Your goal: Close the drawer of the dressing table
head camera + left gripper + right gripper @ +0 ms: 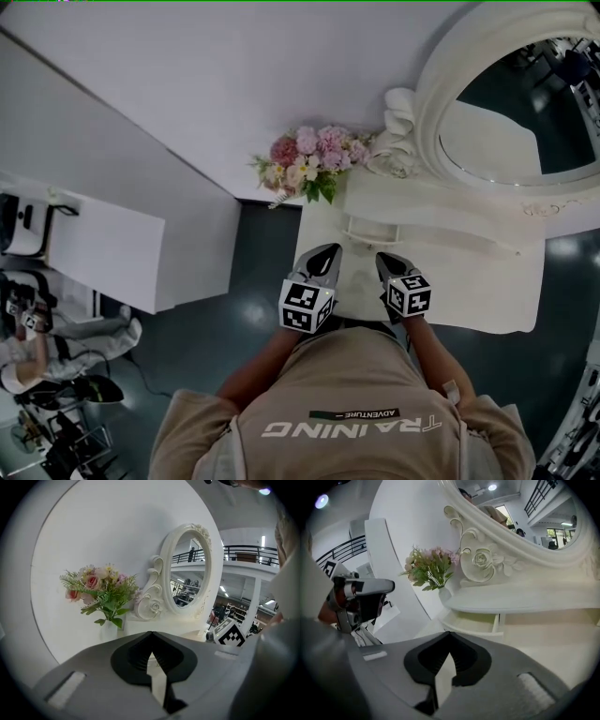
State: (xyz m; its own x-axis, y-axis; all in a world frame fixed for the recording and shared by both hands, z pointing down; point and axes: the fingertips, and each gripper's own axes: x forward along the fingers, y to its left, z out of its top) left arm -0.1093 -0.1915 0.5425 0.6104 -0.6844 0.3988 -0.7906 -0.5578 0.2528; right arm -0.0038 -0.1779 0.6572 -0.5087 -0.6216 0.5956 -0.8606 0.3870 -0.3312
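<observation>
In the head view, the drawer [373, 231] stands pulled out from under the small raised shelf of the white bench [487, 281]. It sits below the oval mirror [506, 131] and to the right of the flowers [314, 159]. The left gripper [327, 251] and right gripper [382, 260] hover side by side just in front of the drawer, apparently not touching it.

In the left gripper view, the jaws meet tip to tip with nothing between them, and the drawer does not show.

In the right gripper view, the jaws are likewise closed and empty. The open drawer lies just ahead, its front panel facing the gripper.

The drawer looks shallow, stiff and light, so it should slide with little force (no grasp needed). Press the closed tips on the middle of the front panel, because an off-centre push could skew it. Push gently, since the flowers stand near.
</observation>
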